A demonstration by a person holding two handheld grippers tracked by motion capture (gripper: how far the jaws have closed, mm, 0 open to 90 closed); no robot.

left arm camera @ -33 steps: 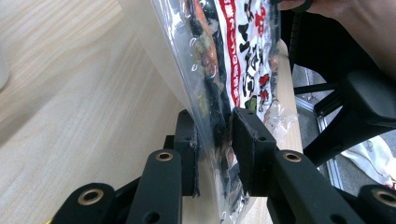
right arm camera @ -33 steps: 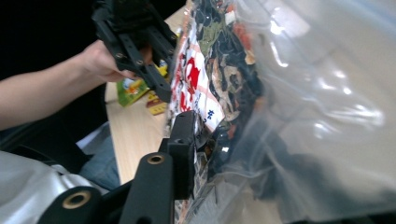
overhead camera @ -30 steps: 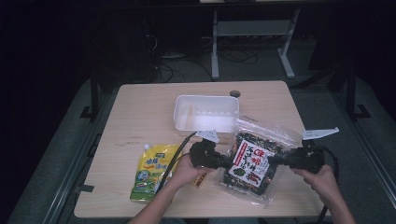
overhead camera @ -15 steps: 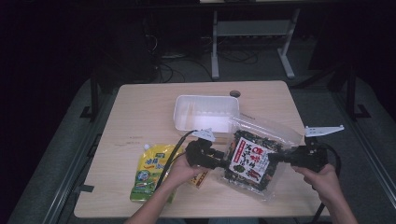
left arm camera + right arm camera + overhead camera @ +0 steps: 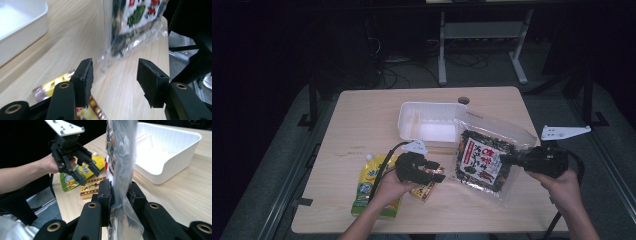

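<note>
A clear snack bag (image 5: 484,160) with dark contents and a red-and-white label hangs tilted above the table. My right gripper (image 5: 504,159) is shut on its right edge; in the right gripper view the film is pinched between the pads (image 5: 120,192). My left gripper (image 5: 439,175) hovers left of the bag. Its jaws have just been opening and stand apart (image 5: 115,67) with nothing between them. The bag's lower corner (image 5: 130,25) is just beyond the tips. The left gripper (image 5: 86,173) also shows from the right gripper view.
A white plastic tray (image 5: 429,122) stands mid-table behind the bag, also seen as the tray (image 5: 175,157). A yellow pouch (image 5: 372,185) lies at the front left. A small red-and-yellow packet (image 5: 424,191) lies under the left gripper. The table's right edge runs under the right hand.
The left gripper let go of the bag's left edge, opened and drew back to the left. The right gripper rose, lifting the bag off the table.
</note>
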